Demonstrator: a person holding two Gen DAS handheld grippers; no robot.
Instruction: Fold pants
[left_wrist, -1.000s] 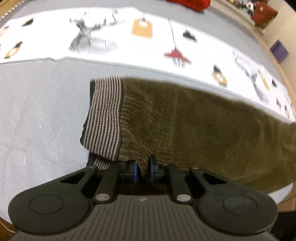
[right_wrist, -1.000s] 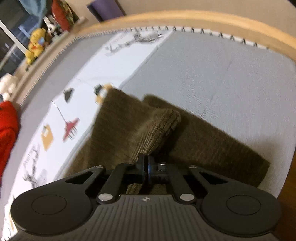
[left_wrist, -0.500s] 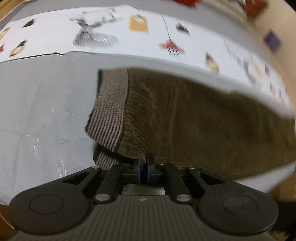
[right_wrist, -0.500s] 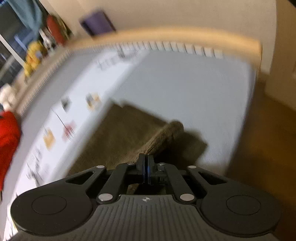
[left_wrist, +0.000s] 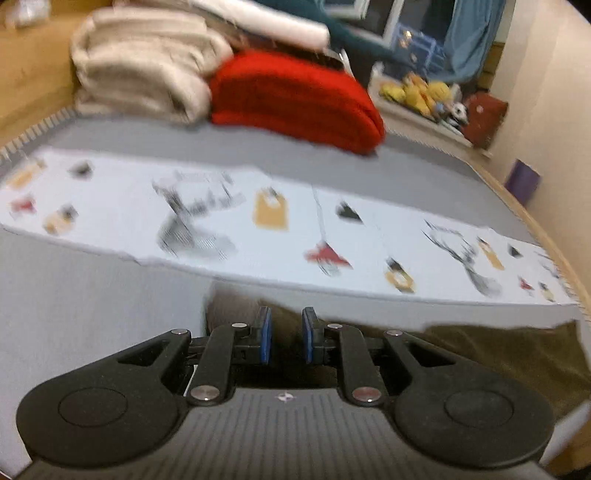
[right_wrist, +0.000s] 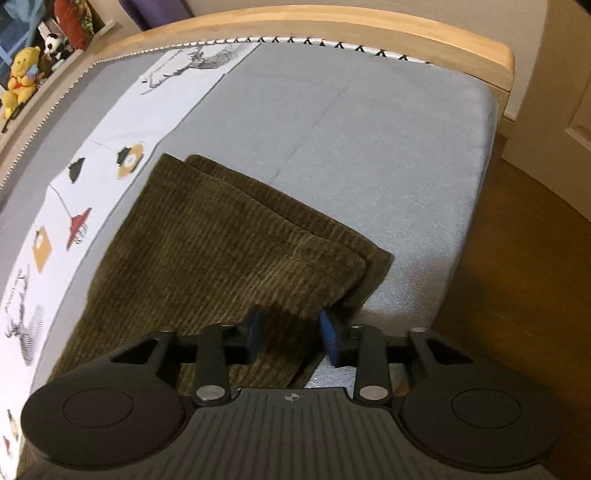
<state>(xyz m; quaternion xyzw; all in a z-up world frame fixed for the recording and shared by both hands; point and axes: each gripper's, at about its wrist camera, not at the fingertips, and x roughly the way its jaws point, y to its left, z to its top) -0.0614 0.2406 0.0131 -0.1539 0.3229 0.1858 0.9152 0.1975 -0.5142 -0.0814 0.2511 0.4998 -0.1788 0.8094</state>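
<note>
The olive-brown corduroy pants (right_wrist: 229, 251) lie flat on the grey bed, one leg stacked on the other, the leg ends toward the foot of the bed. My right gripper (right_wrist: 291, 334) is open just above the near edge of the legs, holding nothing. In the blurred left wrist view the pants (left_wrist: 491, 350) show only as a strip below and right of my left gripper (left_wrist: 286, 339), which is open, empty and tilted up from the cloth. The striped waistband is hidden.
A white printed cloth strip (left_wrist: 258, 221) runs along the bed behind the pants. A red blanket (left_wrist: 295, 99) and beige bedding (left_wrist: 144, 62) are piled at the back. The wooden footboard (right_wrist: 332, 22) and the bed's edge with floor (right_wrist: 517, 258) lie to the right.
Both grippers have opened and let go of the pants. The lifted leg now lies flat on the other leg. The left gripper has tilted up, so the waistband dropped out of its view.
</note>
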